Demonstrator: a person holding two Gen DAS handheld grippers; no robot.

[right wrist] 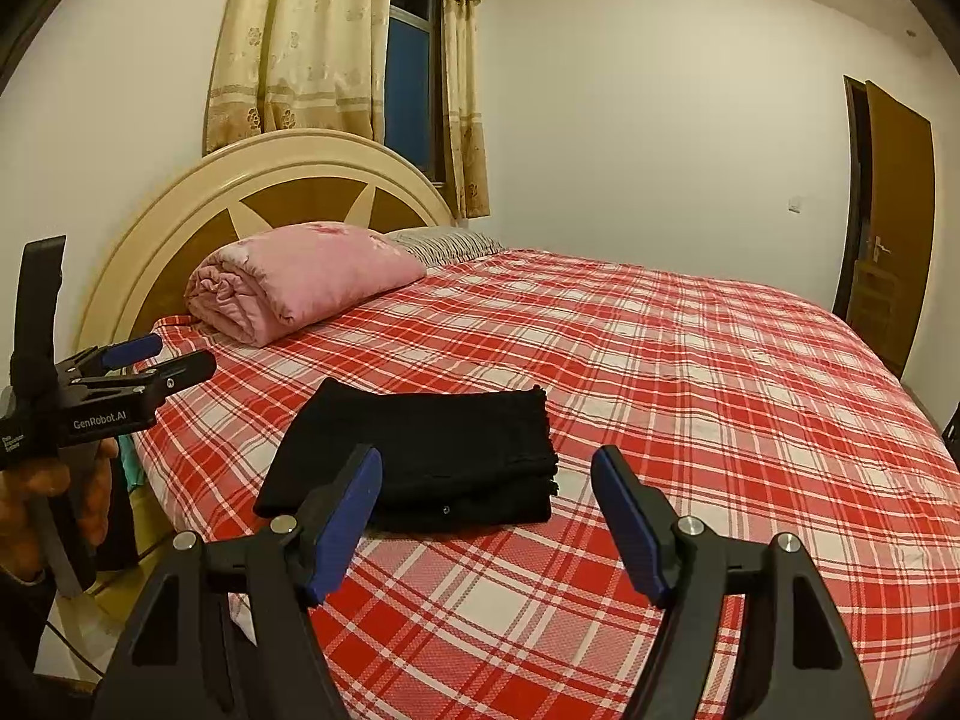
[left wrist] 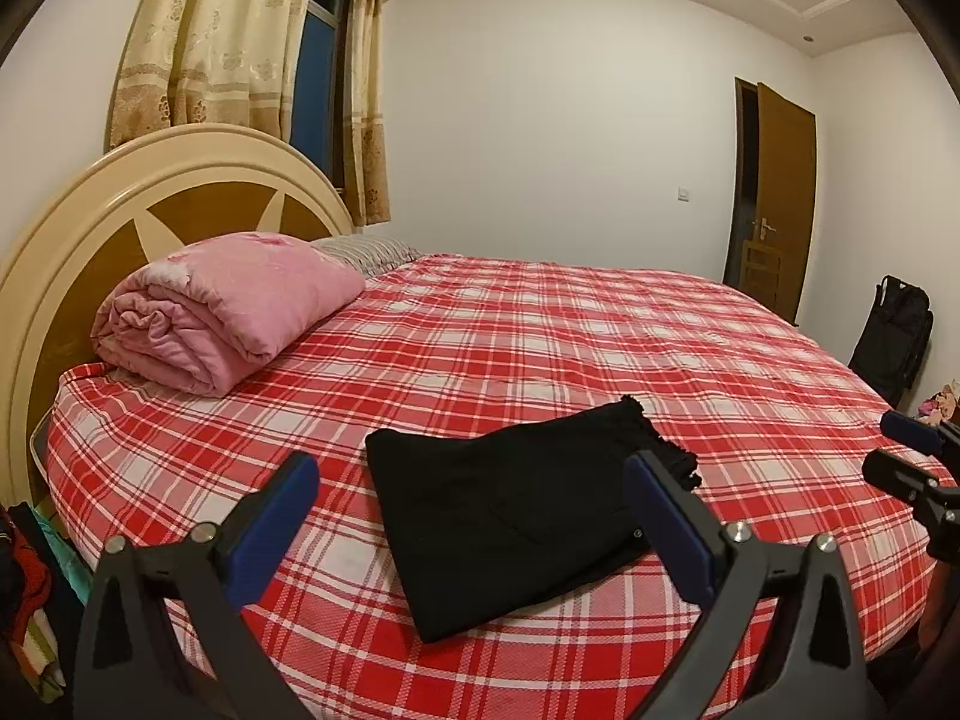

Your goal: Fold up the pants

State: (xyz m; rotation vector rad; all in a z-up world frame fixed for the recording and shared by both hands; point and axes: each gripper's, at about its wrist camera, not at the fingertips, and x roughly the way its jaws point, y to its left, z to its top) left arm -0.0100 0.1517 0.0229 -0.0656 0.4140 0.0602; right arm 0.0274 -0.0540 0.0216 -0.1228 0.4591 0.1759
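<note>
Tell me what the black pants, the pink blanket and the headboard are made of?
Pants: soft matte cloth, maybe knit; the stacked edges look fuzzy and it sags flat.
Blanket: puffy fabric, probably a padded quilt; its folds are thick and rounded.
Headboard: looks like painted wood, glossy cream rim with brown panels; it could be laminate.
</note>
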